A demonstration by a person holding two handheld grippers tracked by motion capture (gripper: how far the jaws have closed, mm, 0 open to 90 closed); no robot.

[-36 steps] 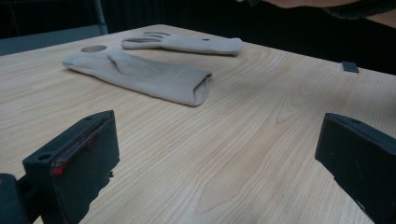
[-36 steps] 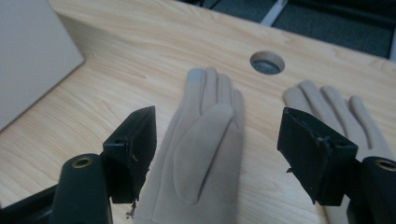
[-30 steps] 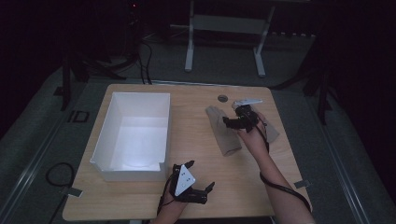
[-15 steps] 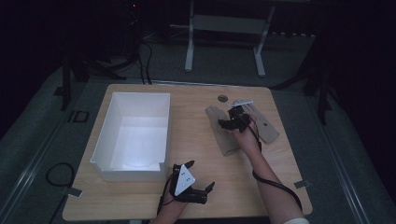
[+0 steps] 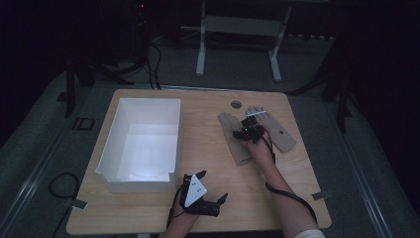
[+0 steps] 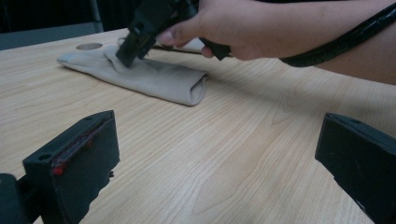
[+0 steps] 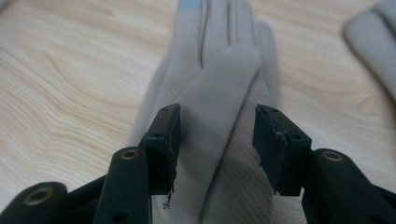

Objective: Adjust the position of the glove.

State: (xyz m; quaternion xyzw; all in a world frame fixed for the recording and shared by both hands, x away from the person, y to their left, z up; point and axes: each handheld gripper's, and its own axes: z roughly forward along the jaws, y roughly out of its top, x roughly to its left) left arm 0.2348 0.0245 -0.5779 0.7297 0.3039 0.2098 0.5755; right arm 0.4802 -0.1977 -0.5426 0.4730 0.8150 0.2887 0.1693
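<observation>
Straddling a raised fold of the grey glove (image 7: 219, 84), right gripper (image 7: 217, 140); cuff cut off

Two beige gloves (image 5: 236, 141) (image 5: 277, 133) lie on the light wood-grain table (image 5: 208, 144); the box (image 5: 141, 144) is white, the grippers' jaws black.

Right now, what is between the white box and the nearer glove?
Only bare table lies between the box and the glove, as the high view shows.
</observation>
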